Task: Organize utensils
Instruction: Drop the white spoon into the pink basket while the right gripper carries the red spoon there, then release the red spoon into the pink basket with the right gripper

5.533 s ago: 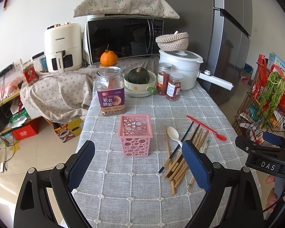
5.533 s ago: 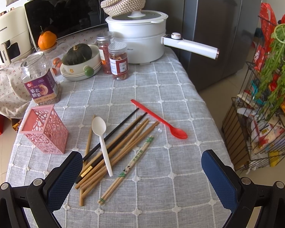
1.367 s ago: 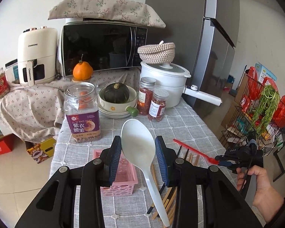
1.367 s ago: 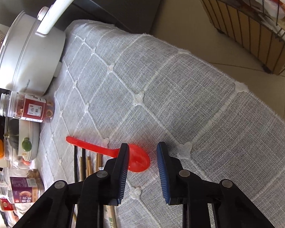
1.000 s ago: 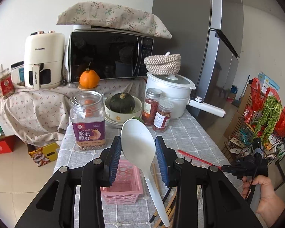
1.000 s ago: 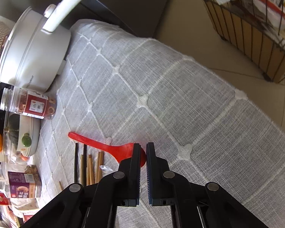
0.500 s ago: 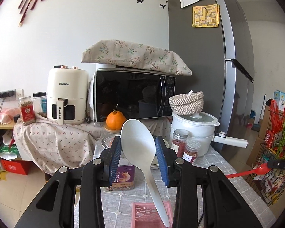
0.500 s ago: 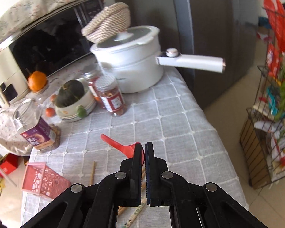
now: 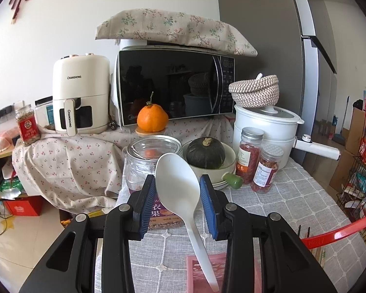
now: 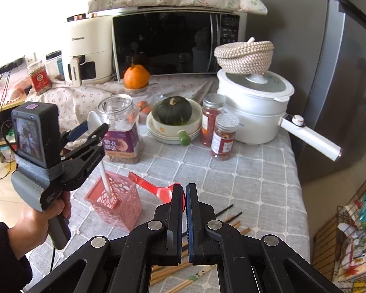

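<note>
While the left gripper (image 9: 177,204) pinches the white spoon (image 9: 177,185) by its bowl, the handle tip dips inside the pink basket (image 10: 114,201), landmark of the grey-checked table (image 10: 244,178). Right gripper (image 10: 184,201): pressed together on the red spoon (image 10: 156,188) bowl, handle slanting up beside the basket, just right of it. Chopsticks (image 10: 228,216): loose on the cloth right of the basket, partly hidden under the right gripper. Nut jar (image 10: 120,131): behind the basket.
</note>
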The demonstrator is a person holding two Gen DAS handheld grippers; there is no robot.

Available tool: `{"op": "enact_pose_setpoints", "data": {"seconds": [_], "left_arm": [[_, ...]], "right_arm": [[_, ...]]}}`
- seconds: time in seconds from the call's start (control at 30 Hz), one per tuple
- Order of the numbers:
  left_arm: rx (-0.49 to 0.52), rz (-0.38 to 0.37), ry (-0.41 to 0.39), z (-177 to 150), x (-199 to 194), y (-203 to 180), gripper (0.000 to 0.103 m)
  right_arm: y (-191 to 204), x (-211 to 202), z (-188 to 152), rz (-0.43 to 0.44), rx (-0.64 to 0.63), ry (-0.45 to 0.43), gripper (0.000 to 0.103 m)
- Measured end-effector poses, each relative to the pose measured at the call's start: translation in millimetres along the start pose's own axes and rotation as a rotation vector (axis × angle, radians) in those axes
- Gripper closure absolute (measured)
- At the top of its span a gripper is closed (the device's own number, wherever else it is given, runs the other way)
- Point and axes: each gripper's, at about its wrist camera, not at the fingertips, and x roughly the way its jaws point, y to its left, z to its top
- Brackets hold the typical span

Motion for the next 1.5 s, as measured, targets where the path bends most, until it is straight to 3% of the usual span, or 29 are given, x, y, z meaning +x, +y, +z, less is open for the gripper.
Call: {"op": "enact_pose_setpoints", "data": {"seconds": [0.23,0.37,0.63,0.87,1.0,1.2,1.33,1.5], "left_arm": [[-0.042,-0.038,0.067,3,8,8,0.063],[-0.066,-0.061,0.107,9,4,14,0.054],[-0.173,-0.067,0.192,14,-15,50,0.044],[-0.189,-0.07,0.283,3,-22,68,0.043],[-0.181,-0.08,0.307,0,-25,69,0.042],[-0.185,-0.097,0.336,-3,-27,67,0.039],[-0.203,-0.117,0.36,-5,-31,64,0.035],[-0.159,-0.125,0.37,-3,-43,51,0.026]], "right_arm": [[29,21,13,0.011,-0.114,0.109,0.101],[42,39,23,0.0,-0.175,0.188,0.101],[53,91,43,-0.004,-0.204,0.357,0.101],[60,134,51,-0.019,-0.206,0.481,0.101],[57,141,56,0.004,-0.142,0.459,0.1],[51,132,63,0.078,-0.008,0.332,0.096],[33,109,66,0.098,0.113,0.219,0.067],[3,65,59,0.092,0.207,0.095,0.047]]}}
